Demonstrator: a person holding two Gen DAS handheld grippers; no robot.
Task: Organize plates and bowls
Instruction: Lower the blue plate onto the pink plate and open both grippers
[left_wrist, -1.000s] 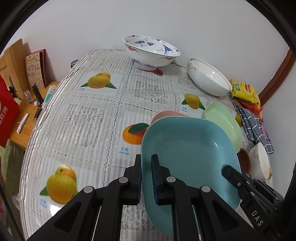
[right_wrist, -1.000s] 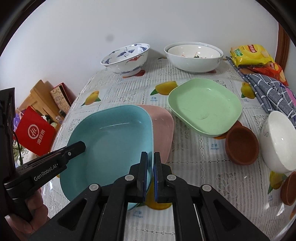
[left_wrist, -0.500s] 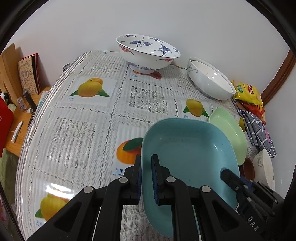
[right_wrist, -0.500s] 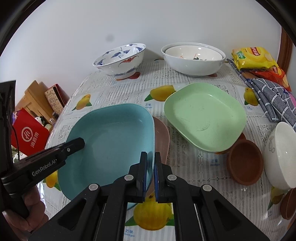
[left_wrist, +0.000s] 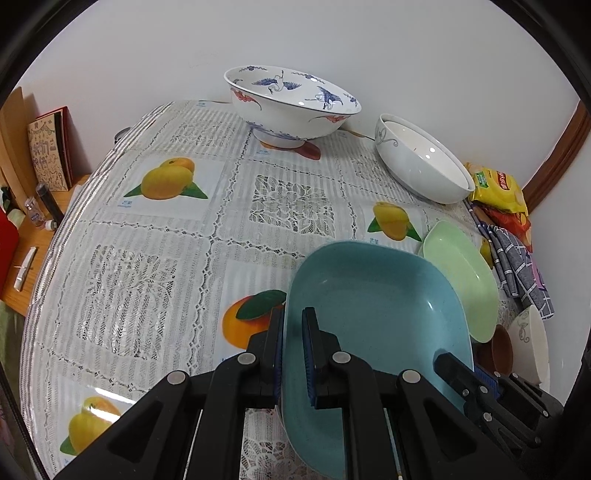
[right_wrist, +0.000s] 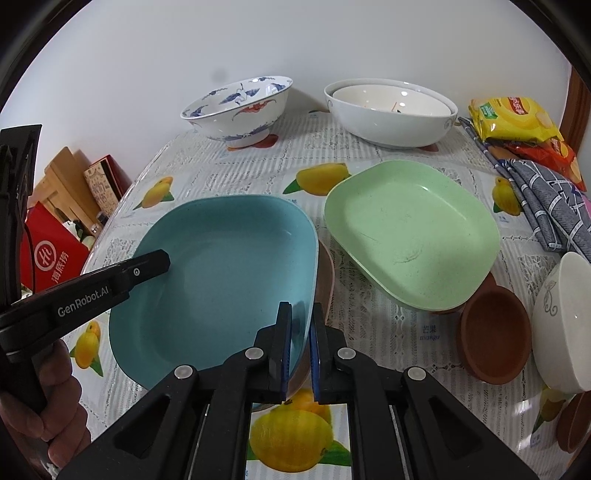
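While the left gripper (left_wrist: 292, 354) pinches the near-left rim of the blue plate (left_wrist: 373, 317) with its jaws closed on it, the left wrist view shows that plate tilted across the fruit-print tablecloth (left_wrist: 147, 236), its far edge just beside the green plate (left_wrist: 461, 273). Behind them stand a blue-and-white crane-pattern bowl (left_wrist: 291, 103) and a white bowl (left_wrist: 417, 166) with a second one nested inside (only its rim line shows). A yellow snack bag (left_wrist: 498, 188) and a checked cloth (left_wrist: 517, 266) lie at the right edge, with a small brown dish (left_wrist: 500, 349) and a small white bowl (left_wrist: 528, 343) nearer. The right gripper's finger (left_wrist: 465, 373) reaches in from the lower right over the plate's rim.

In the right wrist view, the right gripper (right_wrist: 300, 350) is closed on the blue plate's (right_wrist: 221, 273) right rim, the edge caught between its pads. A pink plate (right_wrist: 327, 273) lies under the blue one, only a sliver showing along its right side. The green plate (right_wrist: 410, 229) sits just to the right, resting partly on a brown dish (right_wrist: 493, 332); the small white bowl (right_wrist: 561, 321) is beside it. The left gripper (right_wrist: 147, 264), held by a hand (right_wrist: 55, 398), grips the plate's opposite rim. The crane-pattern bowl (right_wrist: 240, 107) and the white bowl (right_wrist: 391, 110) stand at the back
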